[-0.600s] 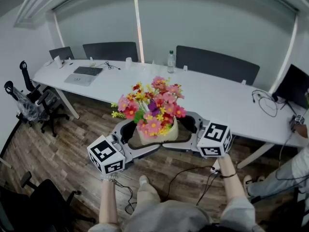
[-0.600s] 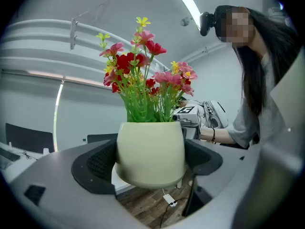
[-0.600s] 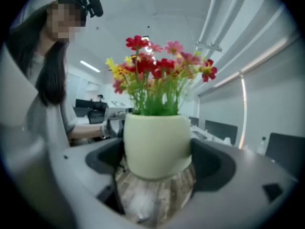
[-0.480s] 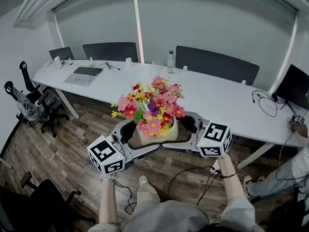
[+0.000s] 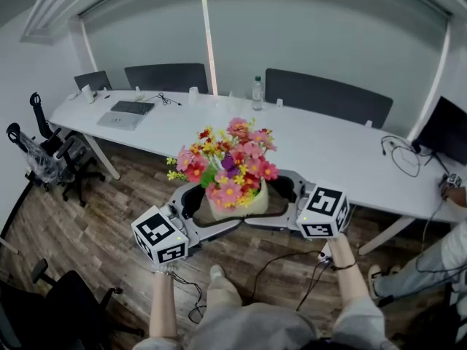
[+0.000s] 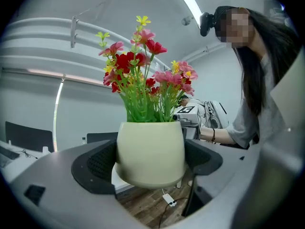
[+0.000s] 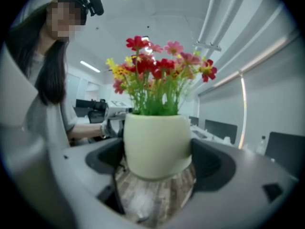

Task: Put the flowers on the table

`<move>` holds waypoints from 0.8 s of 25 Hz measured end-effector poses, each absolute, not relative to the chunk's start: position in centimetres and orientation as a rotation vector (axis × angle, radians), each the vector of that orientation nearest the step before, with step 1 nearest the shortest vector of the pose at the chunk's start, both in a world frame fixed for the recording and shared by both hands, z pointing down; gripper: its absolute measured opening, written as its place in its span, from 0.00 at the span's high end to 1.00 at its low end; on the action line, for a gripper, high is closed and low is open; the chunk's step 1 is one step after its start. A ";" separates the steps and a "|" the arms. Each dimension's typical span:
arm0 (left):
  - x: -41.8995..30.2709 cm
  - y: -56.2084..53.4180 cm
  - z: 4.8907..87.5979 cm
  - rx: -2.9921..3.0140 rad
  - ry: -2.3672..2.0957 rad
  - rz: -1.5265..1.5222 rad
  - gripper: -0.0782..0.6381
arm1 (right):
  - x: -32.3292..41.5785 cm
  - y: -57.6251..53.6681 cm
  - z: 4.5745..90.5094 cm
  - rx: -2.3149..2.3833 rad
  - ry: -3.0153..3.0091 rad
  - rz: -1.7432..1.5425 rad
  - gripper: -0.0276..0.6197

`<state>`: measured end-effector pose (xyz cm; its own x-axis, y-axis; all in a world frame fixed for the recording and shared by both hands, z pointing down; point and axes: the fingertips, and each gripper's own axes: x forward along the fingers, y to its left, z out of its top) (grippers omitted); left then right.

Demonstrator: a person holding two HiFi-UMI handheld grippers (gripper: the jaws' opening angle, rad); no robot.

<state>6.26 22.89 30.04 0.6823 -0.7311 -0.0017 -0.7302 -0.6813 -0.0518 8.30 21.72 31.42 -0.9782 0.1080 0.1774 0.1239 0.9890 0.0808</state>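
The left gripper (image 6: 150,163) and right gripper (image 7: 157,159) both clamp the cream flower pot (image 5: 237,199) near the table (image 5: 328,148).

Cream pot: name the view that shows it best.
Left gripper view: the cream pot is sharp, wall and base showing. Right gripper view shows it whole but blurrier. Head view shows just a strip of it under the flowers.

My left gripper (image 5: 203,211) and right gripper (image 5: 279,203) clasp the cream round ceramic pot of artificial flowers (image 5: 237,204) from either side. It hangs above the brown wood-plank floor (image 5: 109,217), in front of the long white table (image 5: 321,148). On that table, a silver laptop (image 5: 128,114) lies far left, and a clear plastic bottle (image 5: 257,93) stands near the back edge.
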 end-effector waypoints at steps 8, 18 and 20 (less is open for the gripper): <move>6.5 22.3 30.3 -2.825 1.250 -0.040 0.27 | 8.5 21.1 31.7 -0.192 -2.958 -0.142 0.28; 4.8 17.7 32.0 -2.821 1.313 -0.080 0.27 | 6.7 16.5 33.2 -0.259 -2.926 -0.148 0.28; 4.4 16.3 32.0 -2.825 1.306 -0.088 0.27 | 6.3 15.1 33.3 -0.249 -2.935 -0.134 0.28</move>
<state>4.36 16.31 31.99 0.6467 -0.7617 0.0393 -0.7601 -0.6479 -0.0492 6.27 15.11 33.30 -0.9672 0.1582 0.1986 0.1756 0.9818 0.0731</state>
